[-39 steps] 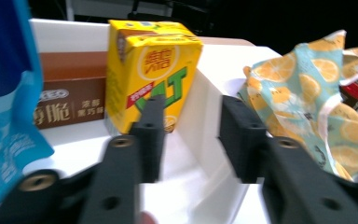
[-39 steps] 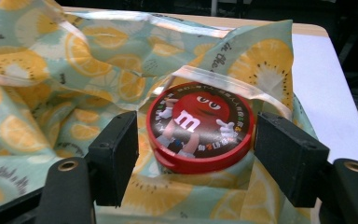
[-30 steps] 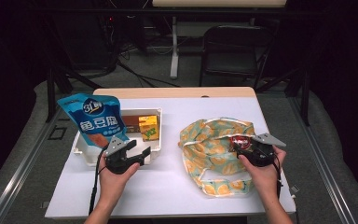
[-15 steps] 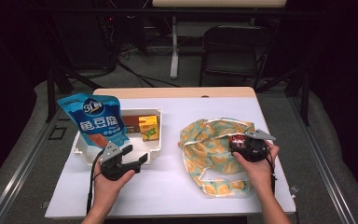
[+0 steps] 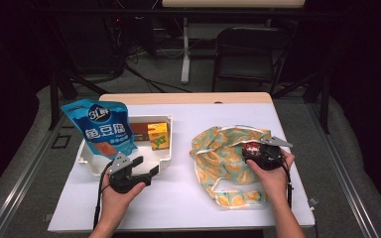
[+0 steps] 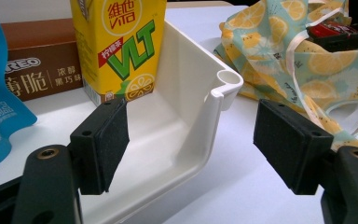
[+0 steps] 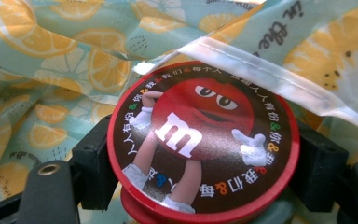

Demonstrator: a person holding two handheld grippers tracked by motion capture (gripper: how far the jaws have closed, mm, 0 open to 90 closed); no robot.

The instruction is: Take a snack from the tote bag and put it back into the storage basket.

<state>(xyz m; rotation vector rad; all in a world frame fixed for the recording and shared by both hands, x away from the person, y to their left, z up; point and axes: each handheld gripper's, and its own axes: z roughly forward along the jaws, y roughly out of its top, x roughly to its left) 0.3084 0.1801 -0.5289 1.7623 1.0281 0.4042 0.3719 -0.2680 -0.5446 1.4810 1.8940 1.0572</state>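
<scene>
Three items remain in the white tray [image 5: 164, 161]: the blue snack pouch [image 5: 103, 130], the brown Oreo box [image 6: 37, 74] and the yellow lemon tea carton [image 6: 121, 44]. That tells me the packing is barely begun. I work from the table [image 5: 178, 198] down to the tote bag [image 5: 223, 158], patterned with orange slices, lying rumpled on my right with its mouth loose. My right gripper [image 7: 200, 163] sits at that opening, its jaws wide apart and closed around the round red M&M's tin [image 7: 200, 144], a strap of the bag draped across the tin's top edge; I judge the tin is going in, not yet let go. My left gripper [image 6: 191, 135] hangs empty, jaws open, straddling the tray's near corner, aimed toward the carton.
</scene>
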